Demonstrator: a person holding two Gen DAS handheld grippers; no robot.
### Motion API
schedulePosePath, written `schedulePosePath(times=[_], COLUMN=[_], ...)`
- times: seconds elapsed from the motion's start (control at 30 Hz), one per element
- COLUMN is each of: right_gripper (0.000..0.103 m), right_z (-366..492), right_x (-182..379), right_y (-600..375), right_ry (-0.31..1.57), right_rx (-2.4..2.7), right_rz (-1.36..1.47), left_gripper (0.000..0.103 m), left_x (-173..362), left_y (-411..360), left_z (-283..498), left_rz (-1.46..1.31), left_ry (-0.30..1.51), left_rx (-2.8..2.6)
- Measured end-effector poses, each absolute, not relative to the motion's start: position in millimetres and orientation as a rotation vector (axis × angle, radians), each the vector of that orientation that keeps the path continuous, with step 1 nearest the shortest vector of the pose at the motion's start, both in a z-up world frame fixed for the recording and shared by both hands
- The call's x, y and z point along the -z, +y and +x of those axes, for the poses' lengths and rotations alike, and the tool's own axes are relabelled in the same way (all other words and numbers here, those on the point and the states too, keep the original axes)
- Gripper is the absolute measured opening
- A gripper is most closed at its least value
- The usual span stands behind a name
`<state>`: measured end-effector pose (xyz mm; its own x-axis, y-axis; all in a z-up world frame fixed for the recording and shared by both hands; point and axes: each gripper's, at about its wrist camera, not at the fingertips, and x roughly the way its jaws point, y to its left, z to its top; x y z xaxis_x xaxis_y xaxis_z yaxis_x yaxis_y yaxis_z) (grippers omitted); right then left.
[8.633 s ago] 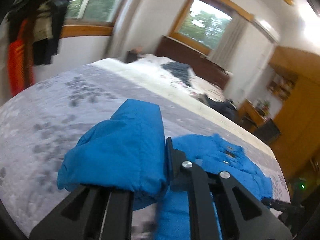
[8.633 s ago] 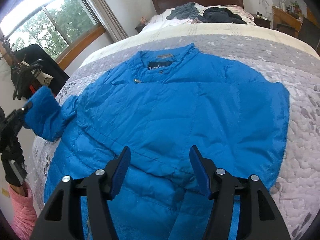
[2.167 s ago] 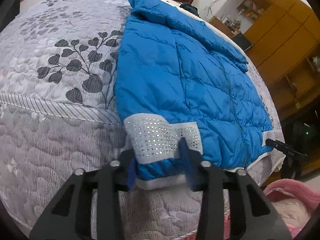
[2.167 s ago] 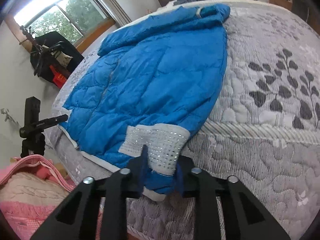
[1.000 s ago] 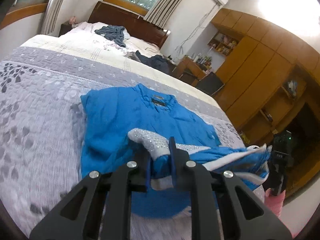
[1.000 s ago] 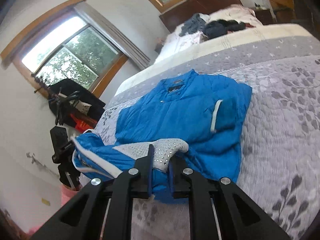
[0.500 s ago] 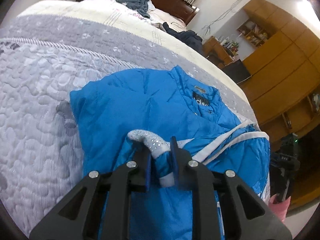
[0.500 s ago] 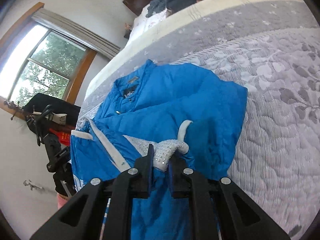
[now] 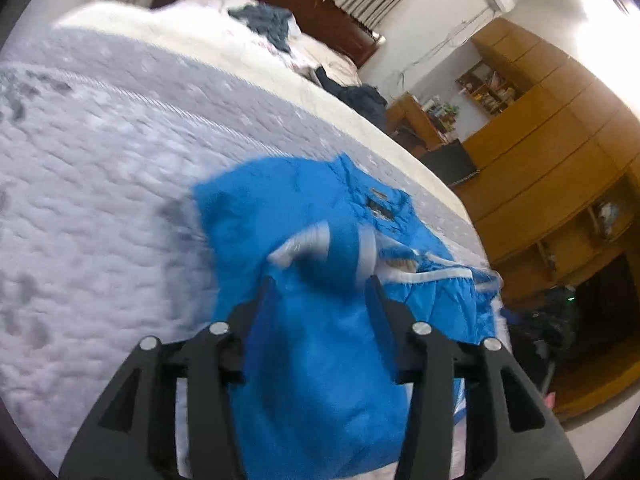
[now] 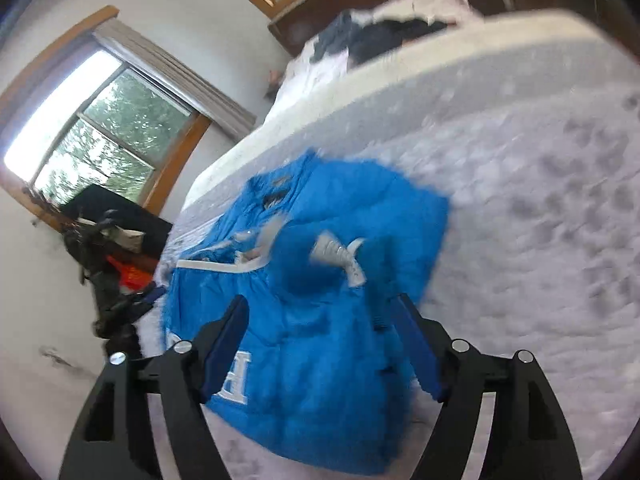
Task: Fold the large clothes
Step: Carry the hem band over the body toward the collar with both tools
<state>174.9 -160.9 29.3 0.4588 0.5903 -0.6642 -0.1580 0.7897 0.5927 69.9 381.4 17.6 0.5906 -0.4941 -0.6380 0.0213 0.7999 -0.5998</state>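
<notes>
Left wrist view: blue jacket point(image 9: 320, 344) folded bottom-over-top on the bed point(image 9: 92, 184).
Left tongs point(image 9: 320, 284) stood spread and empty above the fold; right tongs point(image 10: 320, 316) likewise gaped, gripping nothing. Hem lay near the collar point(image 9: 378, 204), cuffs loose on top. Judged mostly done; tidying and perhaps another fold remained.

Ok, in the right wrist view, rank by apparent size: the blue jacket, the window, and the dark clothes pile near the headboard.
Largest to smallest, as they appear:
1. Blue jacket, though it lies closest to the camera, which inflates it.
2. Window, clearly smaller in frame.
3. Dark clothes pile, smallest, but farthest and blurred, so its real size is unsure.
</notes>
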Motion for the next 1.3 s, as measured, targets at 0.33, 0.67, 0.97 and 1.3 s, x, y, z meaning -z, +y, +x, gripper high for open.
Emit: schedulePosePath(times=[0.33, 0.67, 0.97, 1.3], right_gripper=[0.079, 0.046, 0.011, 0.011], right_z=[192, 217, 180, 200], right_x=[-40, -13, -40, -118], right_y=[-116, -65, -84, -97], right_ry=[0.969, 0.989, 0.885, 0.772], right_rx=[-0.515, -0.449, -0.472, -0.445], right_rz=[0.239, -0.004, 0.027, 0.146], left_gripper=[0.064, 0.061, 0.014, 0.013], left_x=[-30, -18, -42, -119], left_y=[348, 306, 304, 311], left_z=[75, 115, 76, 95], left_rz=[-0.284, -0.050, -0.037, -0.152], left_ry=[0.847, 0.856, 0.707, 0.535], left_rx=[0.367, 0.286, 0.224, 0.169])
